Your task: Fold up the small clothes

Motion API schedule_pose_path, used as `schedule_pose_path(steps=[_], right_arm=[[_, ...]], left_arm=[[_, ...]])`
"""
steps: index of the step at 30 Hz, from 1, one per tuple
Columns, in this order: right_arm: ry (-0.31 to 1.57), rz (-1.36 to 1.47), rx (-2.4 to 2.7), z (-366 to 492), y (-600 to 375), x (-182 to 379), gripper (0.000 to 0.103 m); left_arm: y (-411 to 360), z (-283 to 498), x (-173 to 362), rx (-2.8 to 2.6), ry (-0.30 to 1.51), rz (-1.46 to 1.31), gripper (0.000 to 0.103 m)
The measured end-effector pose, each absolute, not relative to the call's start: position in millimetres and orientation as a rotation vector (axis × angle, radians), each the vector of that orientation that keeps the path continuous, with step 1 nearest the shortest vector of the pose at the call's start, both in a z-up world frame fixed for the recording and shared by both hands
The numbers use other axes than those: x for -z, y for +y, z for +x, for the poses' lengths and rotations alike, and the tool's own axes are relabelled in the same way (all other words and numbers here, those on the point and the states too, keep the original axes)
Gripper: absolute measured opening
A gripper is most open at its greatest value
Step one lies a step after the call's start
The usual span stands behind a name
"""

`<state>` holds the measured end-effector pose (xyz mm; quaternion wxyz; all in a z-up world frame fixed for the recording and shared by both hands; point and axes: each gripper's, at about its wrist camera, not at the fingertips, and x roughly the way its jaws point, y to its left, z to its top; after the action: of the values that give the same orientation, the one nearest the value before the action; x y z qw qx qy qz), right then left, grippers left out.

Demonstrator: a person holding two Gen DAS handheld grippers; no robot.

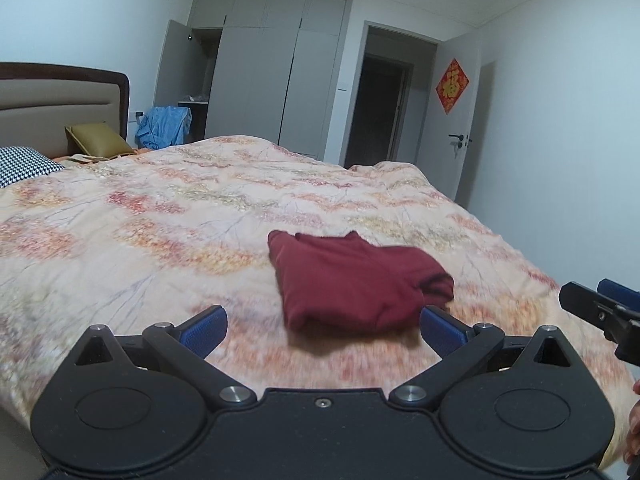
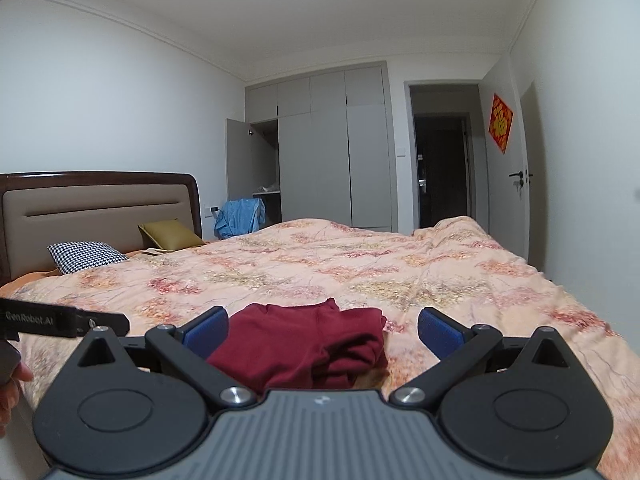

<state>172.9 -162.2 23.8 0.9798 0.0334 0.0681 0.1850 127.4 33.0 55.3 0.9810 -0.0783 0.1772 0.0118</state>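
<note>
garment first: the dark red piece lies in a loose, rumpled fold on the floral quilt, near the bed's closest edge and ahead of both tools. your left gripper has its fingers spread wide and holds nothing; your right gripper is just as wide apart and just as empty, with the cloth showing between its blue pads.

the likely trouble is the quilt. it is soft and creased, so a low pinch could catch the bedding along with the garment and drag both. the bunched layers on the cloth's right side may also part if you grab only the top one, which would undo the fold. the left view looks blurred, so settle your aim before closing.
</note>
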Motion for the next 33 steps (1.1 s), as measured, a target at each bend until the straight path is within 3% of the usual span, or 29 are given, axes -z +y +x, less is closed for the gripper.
schedule_pose_path(steps=[23, 33], right_arm=[[0.109, 0.057, -0.244, 62, -167, 6, 0.103], [0.089, 0.045, -0.245, 53, -166, 7, 0.103]], left_arm=[[15, 20, -27, 0.026, 0.289, -0.111, 0.102], [17, 18, -24, 0.009, 0.303, -0.125, 0.102]])
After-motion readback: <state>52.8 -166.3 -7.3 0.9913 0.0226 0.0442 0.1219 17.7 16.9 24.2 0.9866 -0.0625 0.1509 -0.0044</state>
